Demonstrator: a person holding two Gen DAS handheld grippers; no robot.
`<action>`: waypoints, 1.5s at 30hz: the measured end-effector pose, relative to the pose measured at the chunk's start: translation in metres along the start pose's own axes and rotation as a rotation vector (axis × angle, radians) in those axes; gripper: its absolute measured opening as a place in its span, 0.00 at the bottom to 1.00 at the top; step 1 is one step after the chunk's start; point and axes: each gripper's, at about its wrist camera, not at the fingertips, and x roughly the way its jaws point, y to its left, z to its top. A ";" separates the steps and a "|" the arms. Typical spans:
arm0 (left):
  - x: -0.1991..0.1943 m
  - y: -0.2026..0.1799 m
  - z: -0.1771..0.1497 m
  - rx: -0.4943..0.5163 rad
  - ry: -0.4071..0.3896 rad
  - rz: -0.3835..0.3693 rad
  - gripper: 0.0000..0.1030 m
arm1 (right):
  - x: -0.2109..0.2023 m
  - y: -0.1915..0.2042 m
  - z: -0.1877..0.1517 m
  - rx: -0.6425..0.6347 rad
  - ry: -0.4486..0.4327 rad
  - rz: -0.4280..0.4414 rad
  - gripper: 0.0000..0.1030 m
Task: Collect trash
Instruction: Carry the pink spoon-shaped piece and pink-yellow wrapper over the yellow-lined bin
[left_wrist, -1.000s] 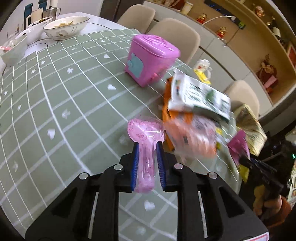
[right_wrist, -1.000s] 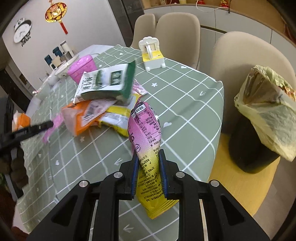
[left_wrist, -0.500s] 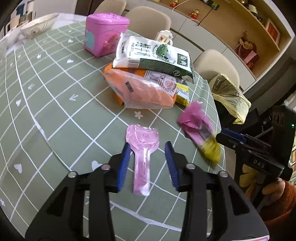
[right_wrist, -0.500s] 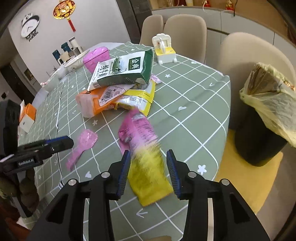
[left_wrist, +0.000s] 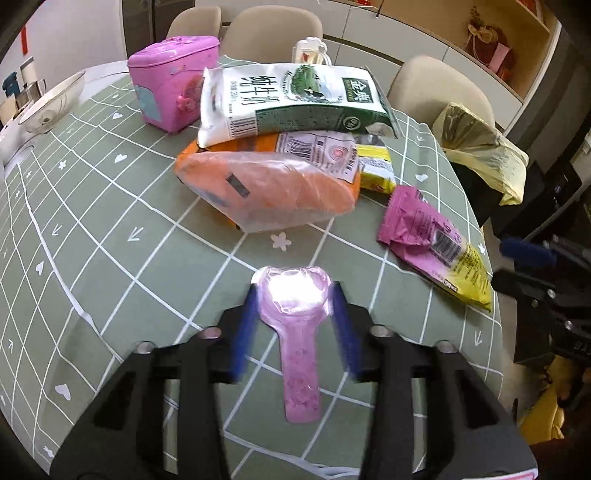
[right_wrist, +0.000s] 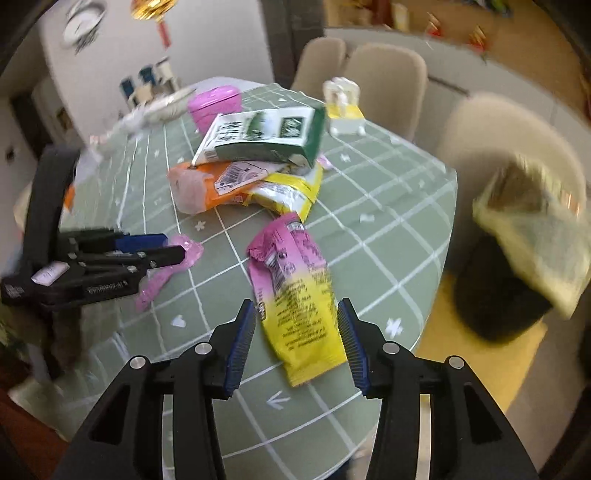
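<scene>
My left gripper (left_wrist: 295, 295) is open, its fingers on either side of a pink spoon-shaped wrapper (left_wrist: 297, 332) that lies flat on the green checked tablecloth (left_wrist: 110, 229). My right gripper (right_wrist: 295, 314) is open around the yellow end of a pink and yellow snack packet (right_wrist: 295, 288), which lies on the cloth near the table edge. That packet also shows in the left wrist view (left_wrist: 432, 243). Behind lies a pile: a milk carton (left_wrist: 291, 99) on an orange bag (left_wrist: 273, 192) and a yellow packet (left_wrist: 376, 170).
A pink toy box (left_wrist: 173, 81) and a glass bowl (left_wrist: 51, 107) stand at the far left. A black bin with a yellow bag (right_wrist: 532, 236) stands beside the table on the right. Beige chairs (right_wrist: 388, 81) ring the far side. A small white and yellow toy (right_wrist: 343, 107) stands behind the pile.
Both grippers opened. The left let go of the pink wrapper and the right let go of the pink and yellow packet; both now lie on the cloth.
</scene>
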 end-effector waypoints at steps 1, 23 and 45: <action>-0.003 0.001 -0.001 -0.004 -0.008 -0.013 0.34 | 0.001 0.002 0.002 -0.020 -0.003 -0.006 0.43; -0.071 0.015 0.003 -0.162 -0.135 -0.089 0.34 | 0.015 0.005 0.035 -0.085 -0.021 -0.015 0.20; -0.121 -0.127 0.139 -0.079 -0.411 -0.114 0.34 | -0.156 -0.144 0.097 -0.021 -0.378 -0.061 0.20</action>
